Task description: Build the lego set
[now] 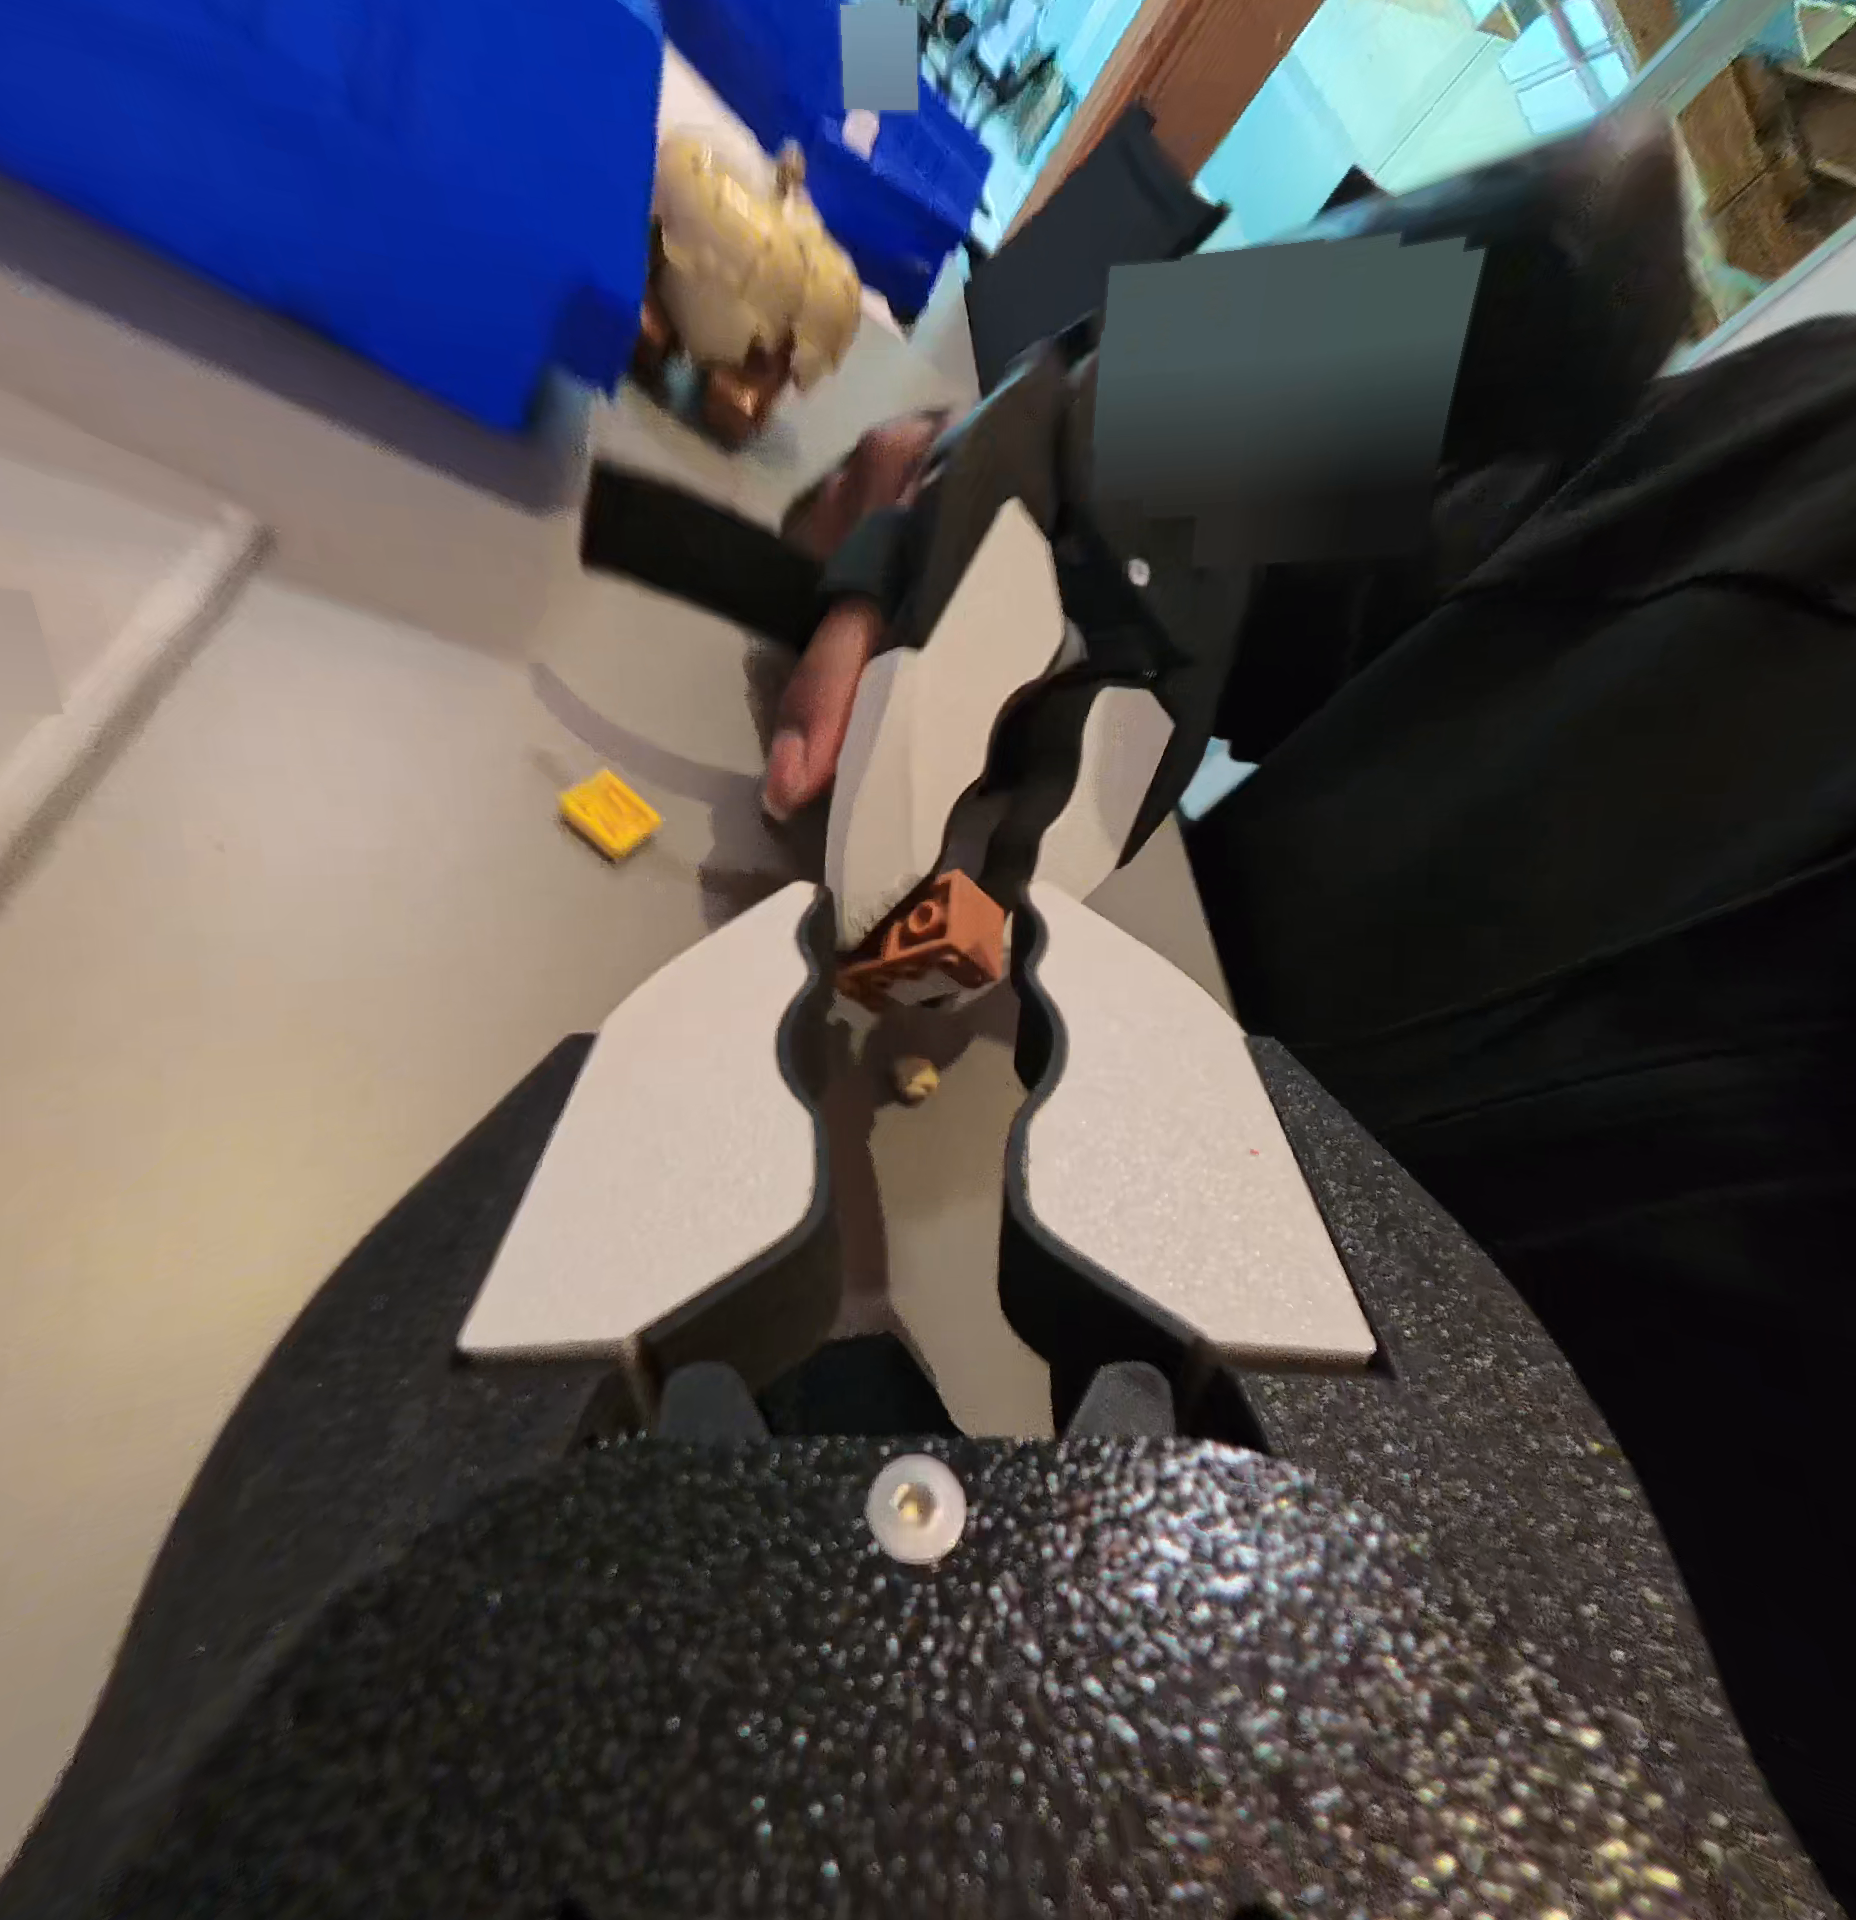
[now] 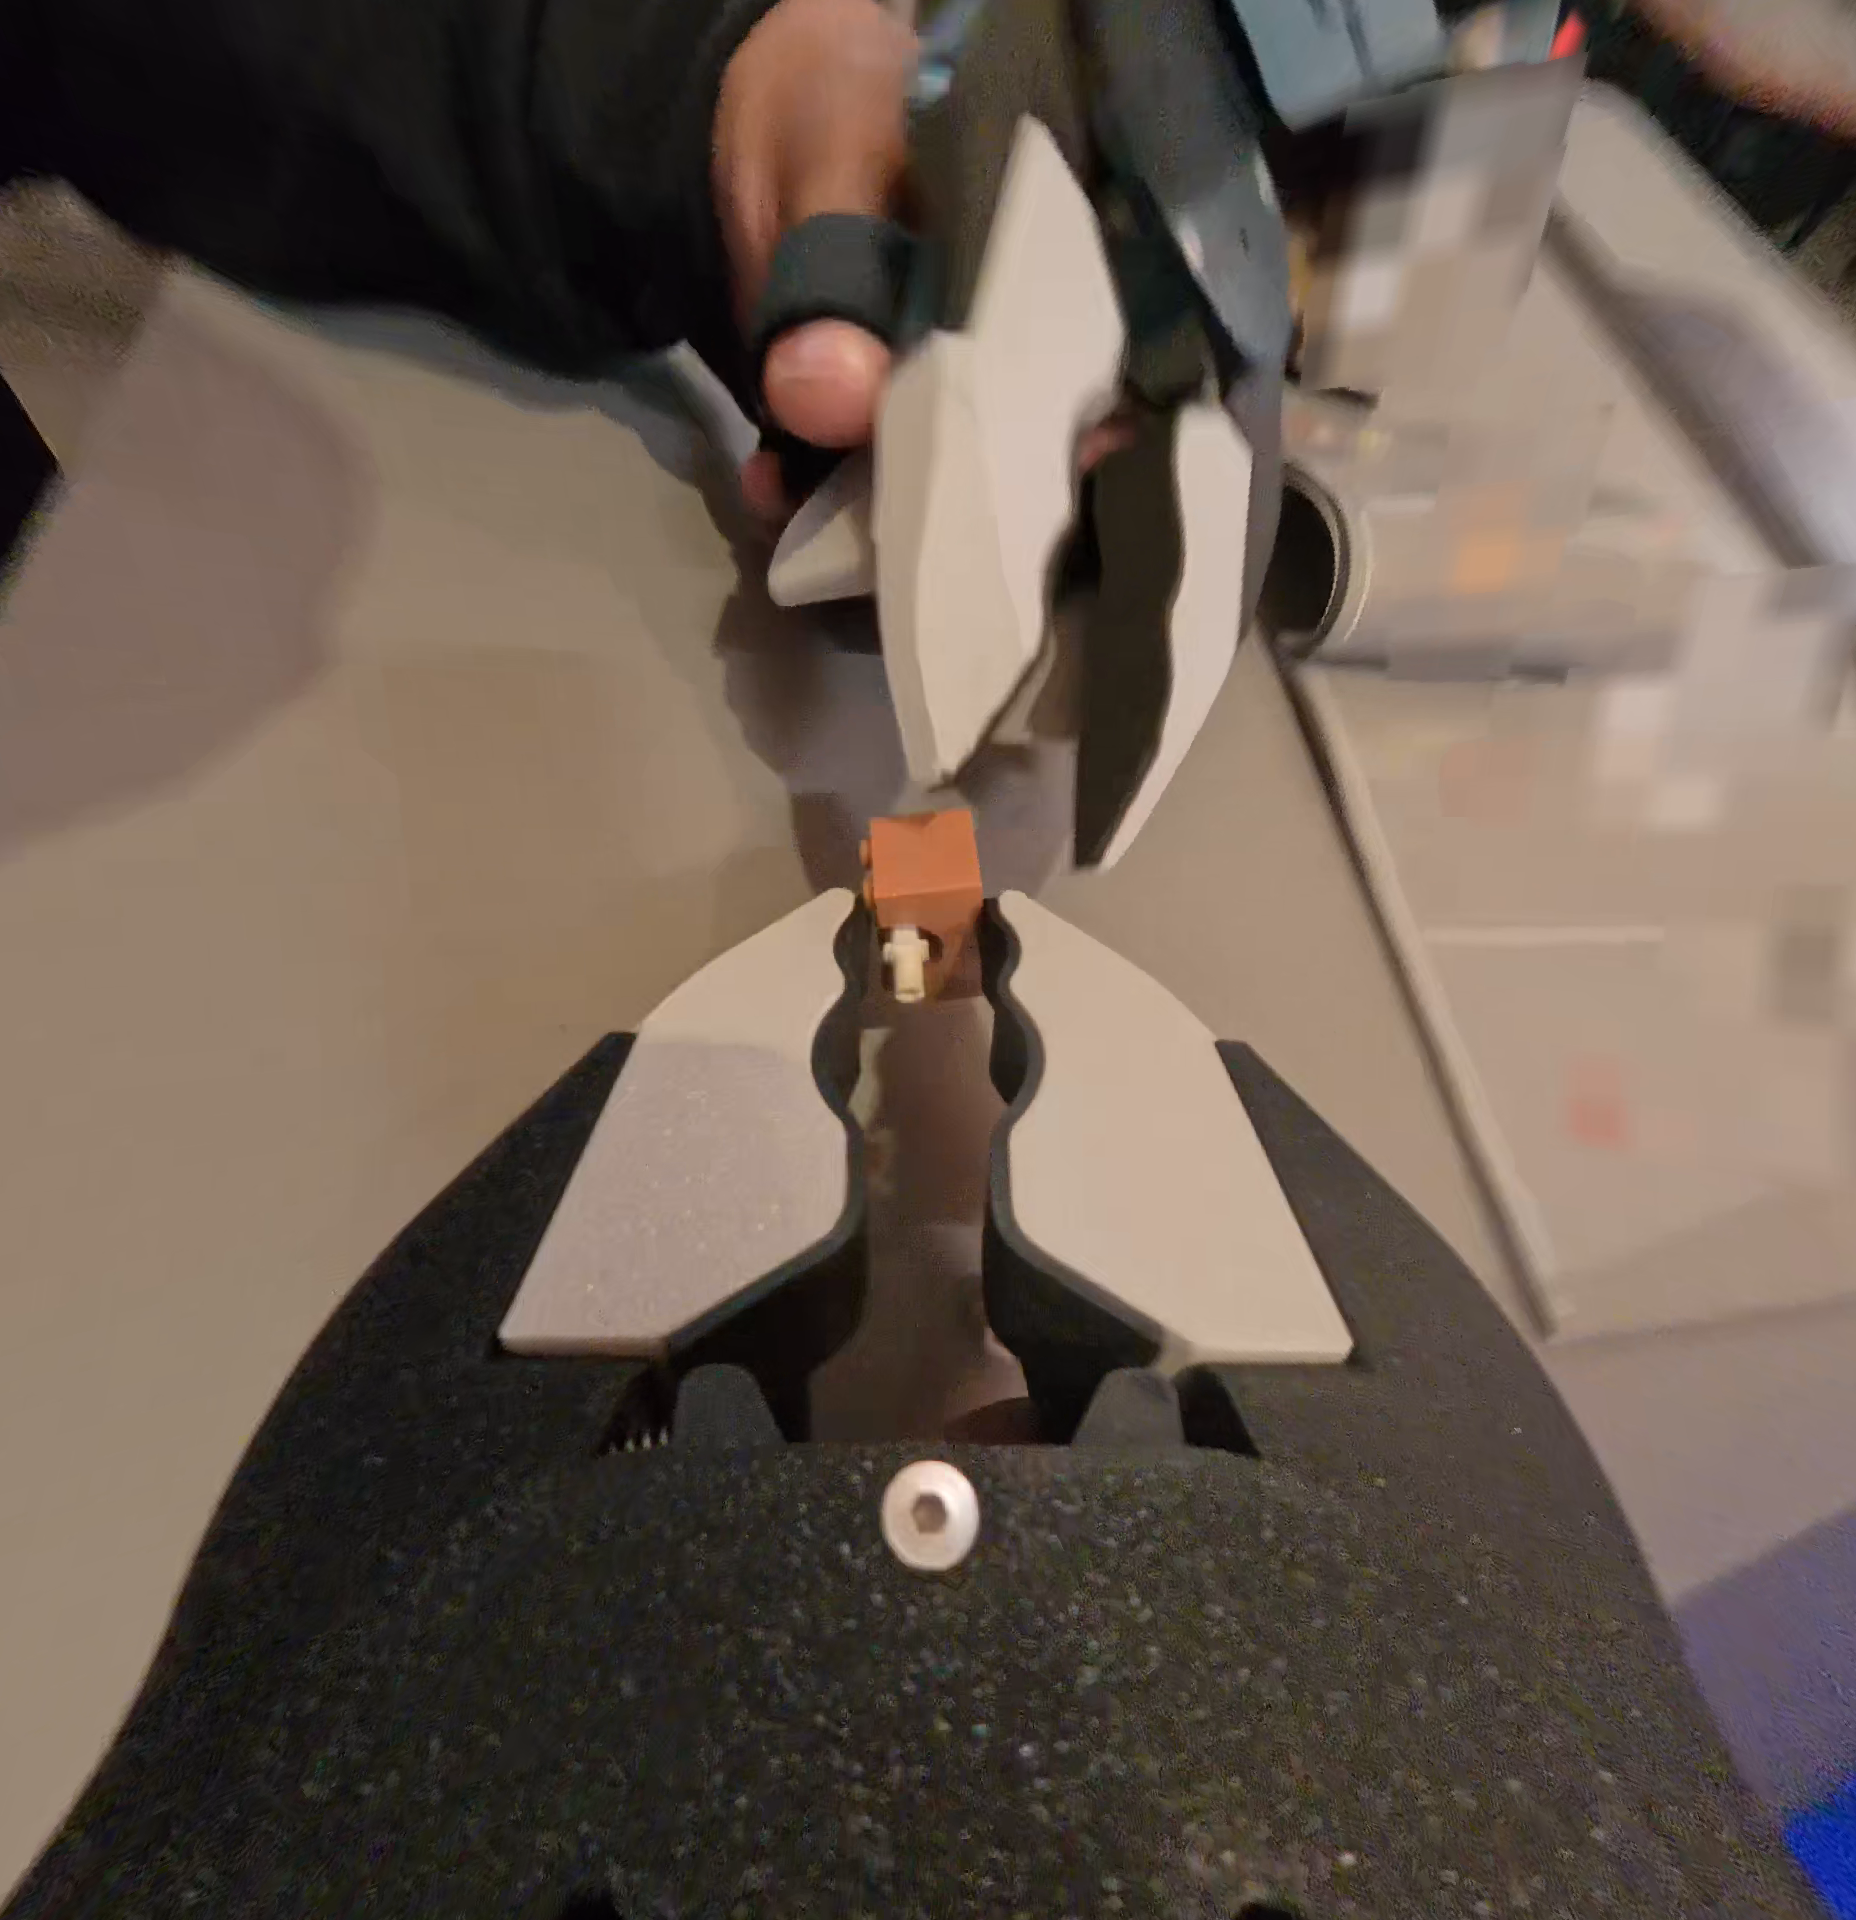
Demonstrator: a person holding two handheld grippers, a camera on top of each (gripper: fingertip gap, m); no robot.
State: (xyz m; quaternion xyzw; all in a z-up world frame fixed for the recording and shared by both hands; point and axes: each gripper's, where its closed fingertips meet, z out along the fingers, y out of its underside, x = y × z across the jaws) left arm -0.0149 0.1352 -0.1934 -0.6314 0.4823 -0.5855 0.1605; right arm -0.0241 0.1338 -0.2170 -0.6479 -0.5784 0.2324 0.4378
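— Where is room lying open?
— The grey tabletop (image 1: 228, 987) is lying bare to the left. Only a small flat yellow studded plate (image 1: 609, 816) is sitting on it.
— And straight ahead?
— The right gripper (image 2: 926, 935) is meeting the left gripper (image 1: 919, 920) tip to tip, with a brown toy-brick piece (image 2: 924, 878) filling the gap between them.
— Farther back?
— Blue plastic bins (image 1: 280, 187) and a cream-and-brown bundle (image 1: 747, 281) are walling off the far edge. A person's black sleeve (image 1: 1526, 883) is closing the right side.

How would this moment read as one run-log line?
left gripper; right gripper; brown brick between both tips; hold unclear; yellow plate on table
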